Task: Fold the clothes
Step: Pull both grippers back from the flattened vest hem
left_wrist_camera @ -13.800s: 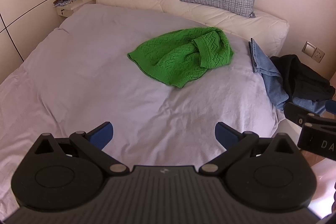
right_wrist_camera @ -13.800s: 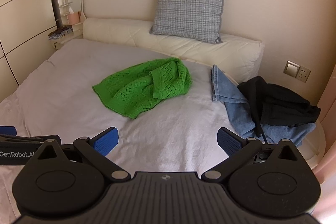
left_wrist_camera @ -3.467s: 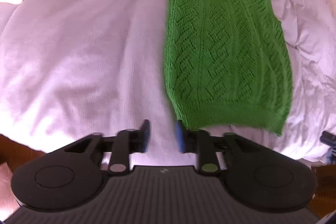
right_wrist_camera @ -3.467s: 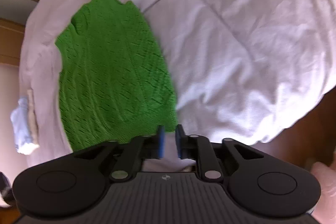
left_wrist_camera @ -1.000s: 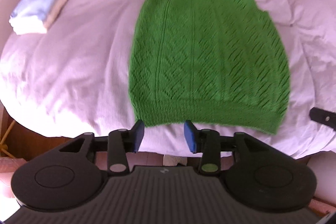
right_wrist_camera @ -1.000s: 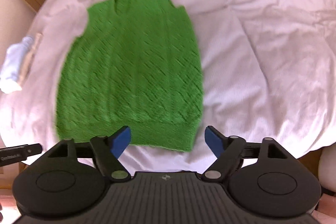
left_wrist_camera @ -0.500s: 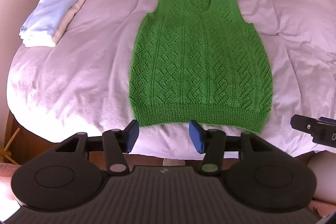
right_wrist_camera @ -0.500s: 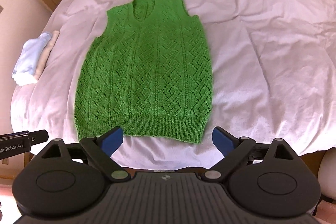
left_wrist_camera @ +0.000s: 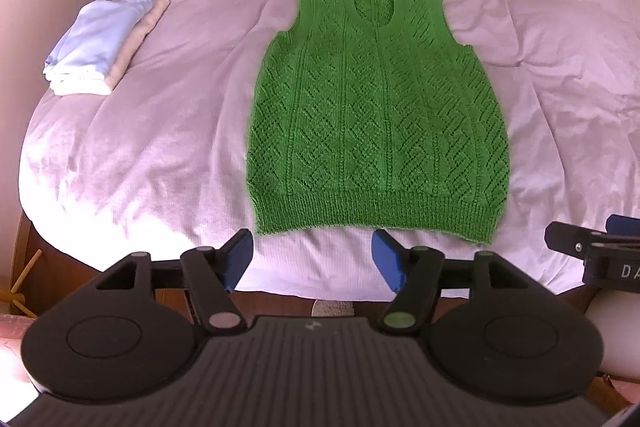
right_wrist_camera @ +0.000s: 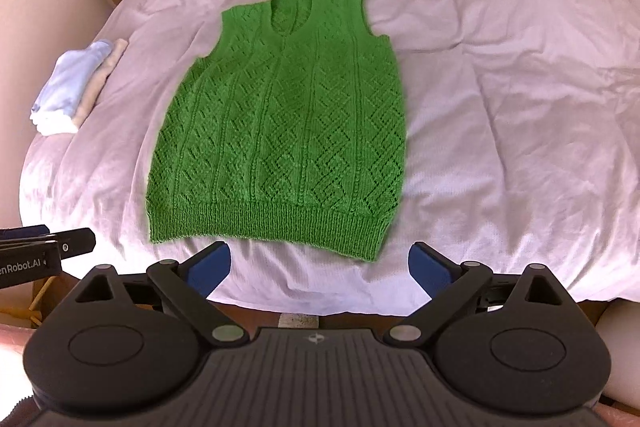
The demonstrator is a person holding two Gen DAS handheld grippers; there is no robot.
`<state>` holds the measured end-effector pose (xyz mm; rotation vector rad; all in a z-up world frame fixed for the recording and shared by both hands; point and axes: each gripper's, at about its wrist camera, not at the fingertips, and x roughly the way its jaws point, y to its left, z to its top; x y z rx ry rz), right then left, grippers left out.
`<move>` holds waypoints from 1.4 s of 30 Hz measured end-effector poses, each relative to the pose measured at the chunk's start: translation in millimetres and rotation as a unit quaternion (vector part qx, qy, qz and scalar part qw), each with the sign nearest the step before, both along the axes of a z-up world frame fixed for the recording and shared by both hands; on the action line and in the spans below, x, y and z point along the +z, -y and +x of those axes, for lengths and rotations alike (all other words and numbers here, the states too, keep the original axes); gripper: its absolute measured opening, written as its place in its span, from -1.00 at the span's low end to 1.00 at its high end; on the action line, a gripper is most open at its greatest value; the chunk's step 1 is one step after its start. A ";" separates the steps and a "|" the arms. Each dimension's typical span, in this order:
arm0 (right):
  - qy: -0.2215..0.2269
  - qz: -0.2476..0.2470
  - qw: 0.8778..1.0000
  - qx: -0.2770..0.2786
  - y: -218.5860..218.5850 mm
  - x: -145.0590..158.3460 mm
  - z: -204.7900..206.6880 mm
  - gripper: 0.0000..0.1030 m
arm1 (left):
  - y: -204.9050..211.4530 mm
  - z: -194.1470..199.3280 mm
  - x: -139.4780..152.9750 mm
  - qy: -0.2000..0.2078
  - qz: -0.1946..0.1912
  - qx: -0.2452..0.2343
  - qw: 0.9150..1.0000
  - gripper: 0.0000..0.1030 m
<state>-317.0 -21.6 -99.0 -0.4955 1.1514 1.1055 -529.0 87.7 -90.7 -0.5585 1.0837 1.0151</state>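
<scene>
Two grippers, left gripper (left_wrist_camera: 312, 261) and right gripper (right_wrist_camera: 320, 267), both released, empty, hovering just short of the hem of a green knit vest (left_wrist_camera: 376, 115) spread flat, unfolded, on the bed (left_wrist_camera: 160, 131); folding probably next: pinching both edges evenly

Bed (left_wrist_camera: 560, 27) corners beyond frame edges

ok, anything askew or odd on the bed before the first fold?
Nothing stands out. The green knitted sleeveless vest lies flat on the white quilt, neck away from the cameras, ribbed hem slightly wavy. The folded pale blue and cream clothes sit stacked near the bed's left edge. Left gripper and right gripper are open, holding nothing.
</scene>
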 end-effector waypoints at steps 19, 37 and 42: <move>0.015 0.009 1.000 0.011 -1.2 16.6 -4.6 0.93 | 3.0 1.8 11.9 0.003 0.008 -0.011 1.000 0.33; 0.020 0.013 0.999 0.025 -16.5 18.0 4.0 0.94 | -7.1 10.9 18.9 0.007 0.022 -0.002 1.000 0.49; 0.021 0.012 0.999 0.030 -25.2 17.5 9.4 0.94 | -20.5 16.3 18.6 0.009 0.022 -0.003 1.000 0.55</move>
